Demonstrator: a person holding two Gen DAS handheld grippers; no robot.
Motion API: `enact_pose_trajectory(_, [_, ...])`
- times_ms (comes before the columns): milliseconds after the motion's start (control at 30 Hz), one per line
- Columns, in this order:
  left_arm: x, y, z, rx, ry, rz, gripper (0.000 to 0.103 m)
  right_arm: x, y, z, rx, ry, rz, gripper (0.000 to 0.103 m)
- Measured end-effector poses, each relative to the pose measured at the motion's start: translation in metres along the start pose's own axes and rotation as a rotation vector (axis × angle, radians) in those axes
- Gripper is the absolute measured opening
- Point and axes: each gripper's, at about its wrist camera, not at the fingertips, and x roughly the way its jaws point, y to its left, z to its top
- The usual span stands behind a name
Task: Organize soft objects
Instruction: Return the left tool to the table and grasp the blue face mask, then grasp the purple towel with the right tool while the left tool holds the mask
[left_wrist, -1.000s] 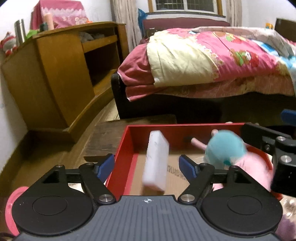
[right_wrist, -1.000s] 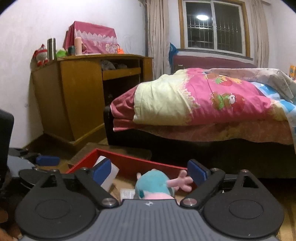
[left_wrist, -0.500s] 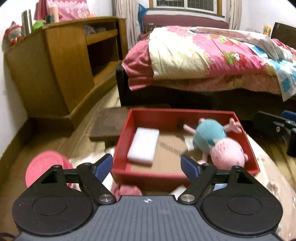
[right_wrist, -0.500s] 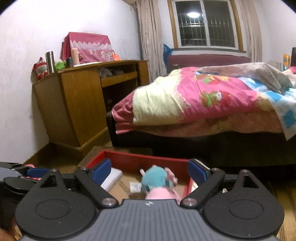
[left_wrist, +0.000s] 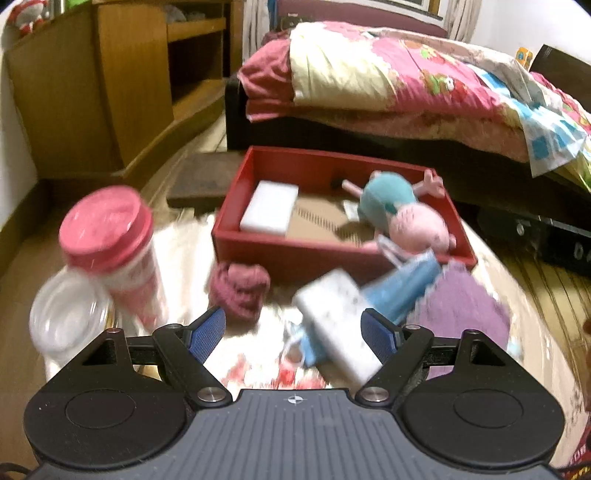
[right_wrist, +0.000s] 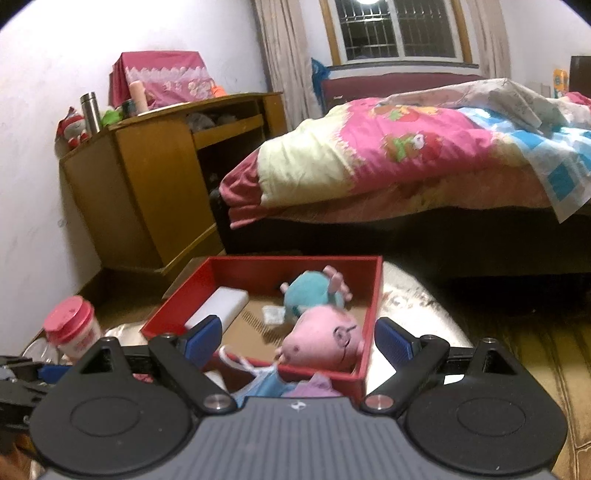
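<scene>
While both sets of jaws gape wide and empty, the left gripper (left_wrist: 293, 330) hovers over a white block (left_wrist: 338, 325) and maroon cloth ball (left_wrist: 240, 290) outside the red box (left_wrist: 295, 254), the right gripper (right_wrist: 297, 338) facing the pig plush (right_wrist: 317, 325) and white sponge (right_wrist: 221, 304) inside it.

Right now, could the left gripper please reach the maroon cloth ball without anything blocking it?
Probably yes: the left gripper is open, and the cloth ball lies just beyond its left finger, outside the red box, with nothing between.
</scene>
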Motion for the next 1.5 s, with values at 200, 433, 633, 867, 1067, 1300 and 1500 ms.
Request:
enact_pose_trajectory(200, [-0.016, 0.007, -0.028, -0.005, 0.038, 0.004, 0.079, -0.002, 0.013, -0.008, -0.035, 0.012, 0.023, 0.068])
enact_pose_trajectory(433, [-0.031, 0.017, -0.06, -0.056, 0.089, -0.013, 0.079, -0.005, 0.02, -0.011, -0.048, 0.009, 0.043, 0.068])
enact_pose_trajectory(633, [-0.019, 0.032, -0.077, -0.117, 0.139, 0.061, 0.079, -0.003, 0.024, -0.017, -0.063, 0.031, 0.053, 0.068])
enact_pose_trajectory(867, [0.026, 0.037, -0.084, -0.209, 0.249, 0.103, 0.072, -0.001, 0.031, -0.019, -0.087, 0.044, 0.085, 0.068])
enact_pose_trajectory(1067, [0.029, 0.041, -0.083, -0.245, 0.249, 0.084, 0.037, 0.003, 0.027, -0.02, -0.078, 0.073, 0.121, 0.068])
enact_pose_trajectory(1300, [0.015, 0.027, -0.076, -0.173, 0.19, 0.055, 0.028, 0.014, 0.043, -0.025, -0.129, 0.127, 0.174, 0.068])
enact_pose_trajectory(1500, [0.008, 0.021, -0.072, -0.141, 0.167, 0.013, 0.028, 0.011, 0.045, -0.021, -0.147, 0.117, 0.183, 0.068])
